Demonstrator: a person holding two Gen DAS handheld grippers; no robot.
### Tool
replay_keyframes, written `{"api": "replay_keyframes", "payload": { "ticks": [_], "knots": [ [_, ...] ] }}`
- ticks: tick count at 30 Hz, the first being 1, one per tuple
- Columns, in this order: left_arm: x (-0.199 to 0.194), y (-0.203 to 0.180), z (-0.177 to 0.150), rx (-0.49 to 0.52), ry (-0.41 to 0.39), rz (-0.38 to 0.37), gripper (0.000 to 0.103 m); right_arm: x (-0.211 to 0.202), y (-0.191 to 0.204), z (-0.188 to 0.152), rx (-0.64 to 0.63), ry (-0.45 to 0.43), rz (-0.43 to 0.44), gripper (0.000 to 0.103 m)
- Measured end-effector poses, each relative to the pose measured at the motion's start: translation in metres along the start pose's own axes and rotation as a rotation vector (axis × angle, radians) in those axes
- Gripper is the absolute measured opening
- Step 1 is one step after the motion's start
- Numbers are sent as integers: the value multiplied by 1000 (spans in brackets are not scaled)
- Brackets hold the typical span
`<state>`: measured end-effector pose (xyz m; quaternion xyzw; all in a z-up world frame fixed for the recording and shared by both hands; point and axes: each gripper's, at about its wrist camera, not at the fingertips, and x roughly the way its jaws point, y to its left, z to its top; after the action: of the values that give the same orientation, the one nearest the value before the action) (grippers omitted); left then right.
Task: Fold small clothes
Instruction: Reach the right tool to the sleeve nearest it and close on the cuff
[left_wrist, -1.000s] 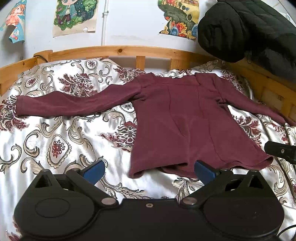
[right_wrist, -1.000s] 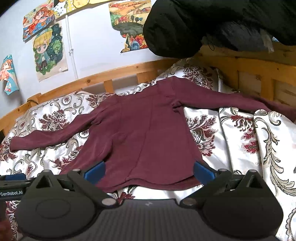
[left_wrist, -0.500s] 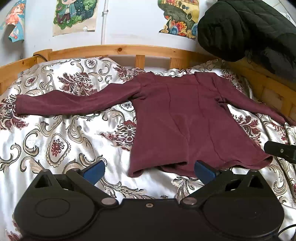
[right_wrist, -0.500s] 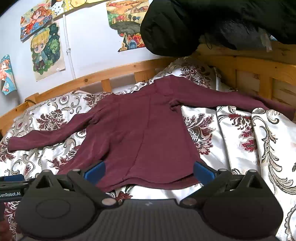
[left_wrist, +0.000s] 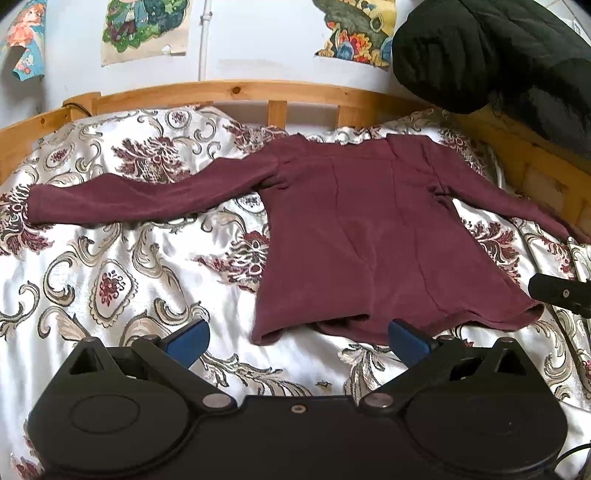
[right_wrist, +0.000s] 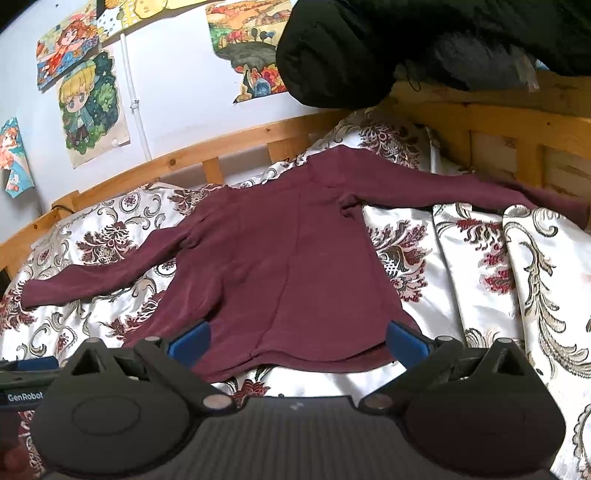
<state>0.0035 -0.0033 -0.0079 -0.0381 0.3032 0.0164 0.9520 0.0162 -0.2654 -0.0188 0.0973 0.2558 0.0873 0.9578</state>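
A maroon long-sleeved top (left_wrist: 369, 236) lies flat on the patterned bedspread (left_wrist: 110, 280), both sleeves spread out sideways, hem nearest me. It also shows in the right wrist view (right_wrist: 288, 266). My left gripper (left_wrist: 299, 341) is open and empty, just in front of the hem's left part. My right gripper (right_wrist: 297, 343) is open and empty, with its blue fingertips (right_wrist: 402, 341) over the hem's right part. The right gripper's tip shows at the right edge of the left wrist view (left_wrist: 557, 290).
A wooden bed rail (left_wrist: 236, 90) runs along the back and the right side (right_wrist: 517, 122). A black padded jacket (left_wrist: 491, 55) hangs over the back right corner. Posters (right_wrist: 94, 110) hang on the wall behind.
The right gripper has moved slightly forward over the hem. The left gripper has barely moved. The top lies as before.
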Motion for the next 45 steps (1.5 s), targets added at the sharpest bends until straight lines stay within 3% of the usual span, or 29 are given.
{"api": "replay_keyframes", "payload": {
  "ticks": [5, 9, 15, 18, 22, 25, 28, 32, 38, 44, 45],
  "knots": [
    [3, -7, 8, 36, 15, 10, 102, 1, -12, 9, 47, 31, 1, 103],
    [11, -13, 30, 66, 33, -14, 102, -2, -22, 22, 60, 5, 5, 103],
    [23, -46, 94, 195, -5, -27, 102, -8, -45, 54, 39, -130, -32, 103],
    [31, -64, 124, 239, 0, -47, 102, -4, -71, 72, 49, -187, -111, 103],
    [46, -86, 145, 247, 1, -87, 102, 5, -129, 91, 191, -245, -289, 103],
    [65, -97, 141, 221, 21, -108, 102, 17, -174, 98, 328, -271, -427, 103],
    [86, -103, 129, 199, 81, -134, 102, 28, -213, 100, 458, -293, -498, 103],
    [114, -104, 113, 222, 171, -129, 102, 50, -235, 101, 439, -287, -568, 102],
    [134, -81, 106, 213, 231, -94, 102, 78, -253, 100, 400, -259, -665, 86],
    [140, -59, 113, 195, 224, -33, 102, 90, -265, 98, 418, -208, -672, 54],
    [141, -56, 113, 188, 226, -25, 102, 90, -264, 98, 411, -202, -675, 45]
  ]
}}
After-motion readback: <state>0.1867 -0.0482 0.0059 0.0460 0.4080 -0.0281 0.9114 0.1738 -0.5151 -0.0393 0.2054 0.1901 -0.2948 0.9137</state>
